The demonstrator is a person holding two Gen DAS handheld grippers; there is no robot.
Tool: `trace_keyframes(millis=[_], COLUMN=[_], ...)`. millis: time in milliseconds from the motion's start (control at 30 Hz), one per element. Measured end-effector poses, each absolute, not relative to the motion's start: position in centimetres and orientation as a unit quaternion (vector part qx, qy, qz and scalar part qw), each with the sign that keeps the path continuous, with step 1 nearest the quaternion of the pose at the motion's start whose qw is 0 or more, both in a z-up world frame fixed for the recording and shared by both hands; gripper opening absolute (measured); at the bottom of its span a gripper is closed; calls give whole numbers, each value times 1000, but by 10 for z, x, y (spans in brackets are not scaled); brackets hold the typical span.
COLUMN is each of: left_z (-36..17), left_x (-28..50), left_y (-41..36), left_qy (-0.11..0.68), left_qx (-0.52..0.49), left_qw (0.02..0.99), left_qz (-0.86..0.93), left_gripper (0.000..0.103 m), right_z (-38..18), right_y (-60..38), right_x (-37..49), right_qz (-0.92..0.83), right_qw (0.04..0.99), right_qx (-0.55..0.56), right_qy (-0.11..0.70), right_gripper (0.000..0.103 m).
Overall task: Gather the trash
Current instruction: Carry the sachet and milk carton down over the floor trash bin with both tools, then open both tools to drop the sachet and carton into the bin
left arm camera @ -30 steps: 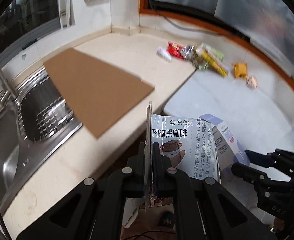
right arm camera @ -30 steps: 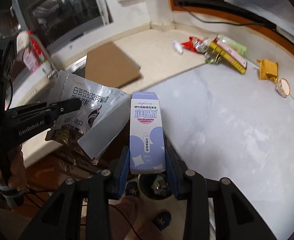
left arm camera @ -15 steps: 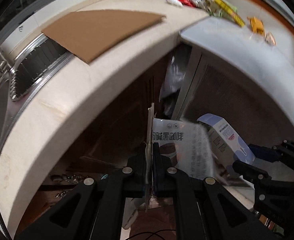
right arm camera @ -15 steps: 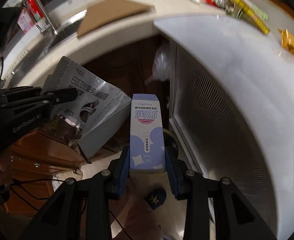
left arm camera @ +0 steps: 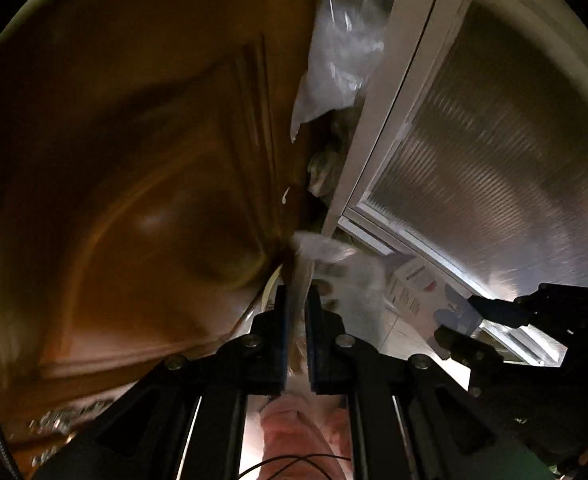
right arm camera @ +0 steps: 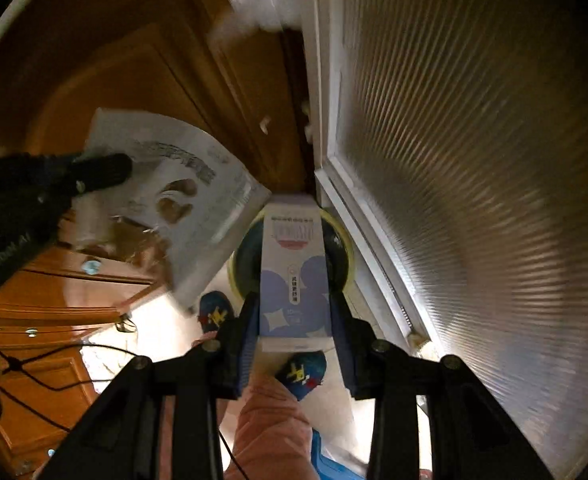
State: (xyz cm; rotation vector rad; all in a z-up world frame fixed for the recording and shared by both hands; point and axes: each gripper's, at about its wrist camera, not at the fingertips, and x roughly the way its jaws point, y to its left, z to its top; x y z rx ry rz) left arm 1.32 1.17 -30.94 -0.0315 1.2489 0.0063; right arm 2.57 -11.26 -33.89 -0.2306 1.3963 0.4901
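Observation:
A silver coffee pouch (right arm camera: 181,184) hangs by one edge in my left gripper (left arm camera: 296,292); its jaws are starting to open, with the blurred pouch (left arm camera: 350,280) still pinched between them. My right gripper (right arm camera: 294,300) is shut on a white and purple carton (right arm camera: 294,256), which also shows at the right in the left wrist view (left arm camera: 418,288). Both grippers point down beside the cabinets. Directly beneath the carton stands a round trash bin with a yellow-green rim (right arm camera: 352,260) and a dark inside. The pouch hangs just left of the bin.
Brown wooden cabinet doors (left arm camera: 133,184) fill the left, and a white-framed ribbed glass door (right arm camera: 474,184) fills the right. A clear plastic bag (left arm camera: 342,52) hangs in the gap between them. A person's blue slippers (right arm camera: 304,372) and pink trouser legs stand by the bin; a black cable (right arm camera: 53,384) trails over the floor.
Both grippers have sunk from above the countertop to cabinet height, still carrying the pouch and the carton. The counter and its litter have left view and the bin now shows below the carton.

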Motion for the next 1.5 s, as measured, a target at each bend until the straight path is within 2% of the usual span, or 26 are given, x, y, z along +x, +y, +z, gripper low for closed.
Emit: trace_keyframes(millis=[133, 233, 333, 467, 667, 767, 867, 1133, 1333, 1500], left_z=[-336, -354, -365, -363, -342, -336, -329, -295, -240, -184], left_x=[28, 38, 43, 43, 34, 29, 21, 4, -15, -29], left_y=[8, 5, 5, 8, 17, 17, 14, 11, 13, 15], left_qy=[583, 597, 610, 612, 606, 603, 602, 594, 570, 546], left_qx=[9, 19, 27, 29, 20, 19, 24, 13, -8, -25], left_qw=[812, 802, 791, 790, 795, 797, 798, 804, 821, 837], left_qz=[-8, -19, -23, -15, -1, -1, -2, 0, 1, -6], left_gripper=[15, 29, 48, 64, 79, 81, 92, 94, 102, 102], right_z=[-366, -381, -390, -390, -379, -372, -367, -330, -283, -226], right_y=[-111, -107, -102, -99, -103, -106, -111, -109, -116, -125], right_x=[35, 43, 51, 54, 46, 42, 39, 22, 8, -6], right_qz=[223, 226, 222, 223, 225, 221, 220, 237, 270, 300], right_qw=[729, 728, 727, 732, 738, 744, 747, 752, 755, 769], right_qx=[-94, -78, -76, -86, -90, -85, -76, -89, -98, -114], right_qy=[641, 643, 645, 637, 630, 625, 623, 609, 589, 553], right_gripper=[35, 36, 37, 47, 48, 48, 48, 48, 48, 48])
